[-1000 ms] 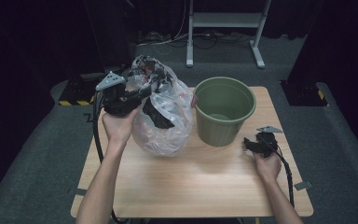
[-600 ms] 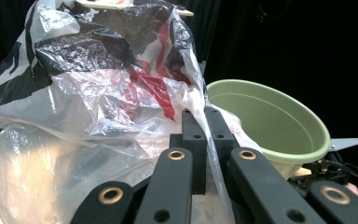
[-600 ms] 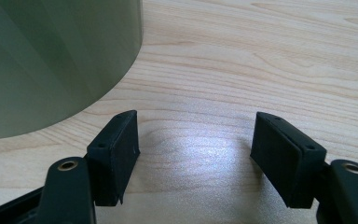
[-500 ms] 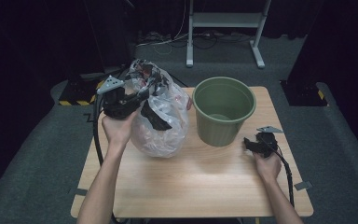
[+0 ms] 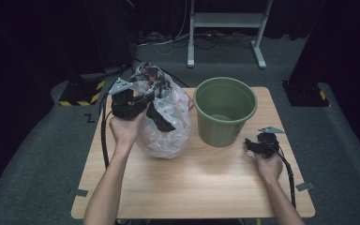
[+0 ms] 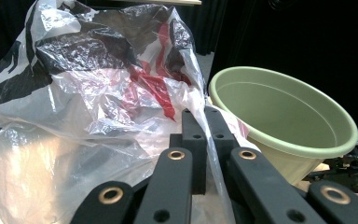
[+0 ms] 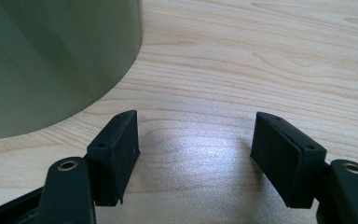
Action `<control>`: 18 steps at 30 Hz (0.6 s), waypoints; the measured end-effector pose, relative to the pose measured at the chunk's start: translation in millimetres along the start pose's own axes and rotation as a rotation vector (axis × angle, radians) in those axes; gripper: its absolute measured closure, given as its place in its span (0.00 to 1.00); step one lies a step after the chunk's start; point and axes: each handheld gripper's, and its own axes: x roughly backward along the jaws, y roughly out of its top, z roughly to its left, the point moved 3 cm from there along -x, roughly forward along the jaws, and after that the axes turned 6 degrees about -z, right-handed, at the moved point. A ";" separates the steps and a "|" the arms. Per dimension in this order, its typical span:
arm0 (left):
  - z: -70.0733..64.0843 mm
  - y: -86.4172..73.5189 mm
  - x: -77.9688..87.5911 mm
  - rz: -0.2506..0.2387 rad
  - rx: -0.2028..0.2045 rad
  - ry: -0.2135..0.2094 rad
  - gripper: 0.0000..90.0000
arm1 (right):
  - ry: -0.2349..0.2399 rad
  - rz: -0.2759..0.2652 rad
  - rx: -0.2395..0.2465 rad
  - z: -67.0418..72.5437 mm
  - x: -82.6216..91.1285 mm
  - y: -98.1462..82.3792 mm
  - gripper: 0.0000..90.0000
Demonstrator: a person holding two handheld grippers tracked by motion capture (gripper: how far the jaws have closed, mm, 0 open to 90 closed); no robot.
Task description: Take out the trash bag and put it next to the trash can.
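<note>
Dark room, grey carpet, a white stand at the back. Wooden table (image 5: 201, 187) takes up the middle of the high view. On it the green bucket (image 5: 225, 110) stands upright, empty as far as I can see, right of centre. Just left of it, nearly touching, sits the crumpled clear plastic bag (image 5: 164, 126) with red and black print, resting on the tabletop.

My left gripper (image 6: 204, 135) has its jaws pressed together on a fold of the bag's film near the top; I see the plastic pinched between them in the left gripper view. Compared with a second ago, that hand and the bag top have sunk slightly, so the bag slumps lower beside the bucket. I'd judge I'm settling it before lifting it over the rim.

My right gripper (image 7: 193, 154) rests low on the table beside the bucket's wall, jaws spread wide, nothing between them, unchanged.
</note>
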 end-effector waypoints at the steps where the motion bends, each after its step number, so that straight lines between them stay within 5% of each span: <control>1: 0.5 -1.5 -2.1 0.008 -0.001 0.003 0.99 | 0.000 0.000 0.000 0.0 0.0 0.0 0.35; 18: 9.5 -17.2 -17.2 0.033 0.017 0.023 0.99 | 0.000 0.000 0.001 0.0 0.0 0.0 0.35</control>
